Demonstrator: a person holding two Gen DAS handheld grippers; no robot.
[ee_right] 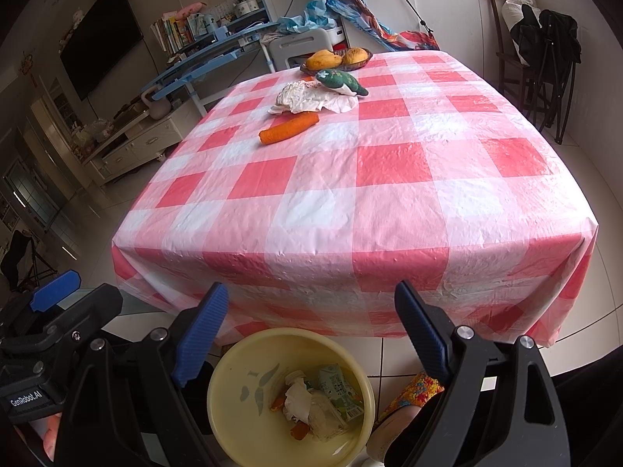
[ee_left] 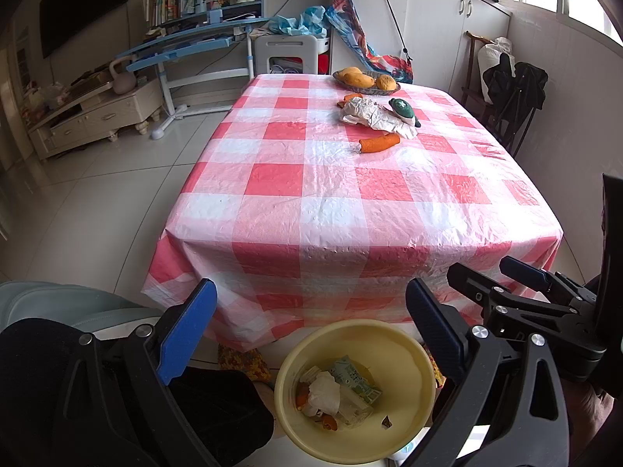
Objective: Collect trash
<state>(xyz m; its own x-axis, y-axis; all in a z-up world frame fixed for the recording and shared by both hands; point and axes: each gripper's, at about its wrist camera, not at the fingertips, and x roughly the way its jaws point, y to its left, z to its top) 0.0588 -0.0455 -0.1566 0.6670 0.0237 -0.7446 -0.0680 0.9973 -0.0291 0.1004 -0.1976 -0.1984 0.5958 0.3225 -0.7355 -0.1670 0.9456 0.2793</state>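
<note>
A yellow basin (ee_left: 409, 381) (ee_right: 233, 401) sits on the floor before the table and holds trash: crumpled tissue (ee_left: 325, 389) (ee_right: 298, 399), a green carton (ee_left: 356, 383) (ee_right: 337, 389) and orange peel. On the red-and-white checked tablecloth (ee_left: 311, 179) (ee_right: 389, 179) lie crumpled white paper (ee_left: 370, 114) (ee_right: 311, 97) and a carrot (ee_left: 379, 143) (ee_right: 289, 128). My left gripper (ee_left: 311, 334) is open and empty above the basin. My right gripper (ee_right: 311, 334) is open and empty above the basin; it also shows in the left wrist view (ee_left: 486, 276).
A bowl of mangoes (ee_left: 366, 79) (ee_right: 337, 58) and a green stuffed turtle (ee_left: 405, 111) (ee_right: 340, 81) sit at the table's far end. A blue desk (ee_left: 187, 46) and TV cabinet (ee_left: 97, 116) stand left. Chairs with dark clothes (ee_left: 514, 89) (ee_right: 545, 39) stand right.
</note>
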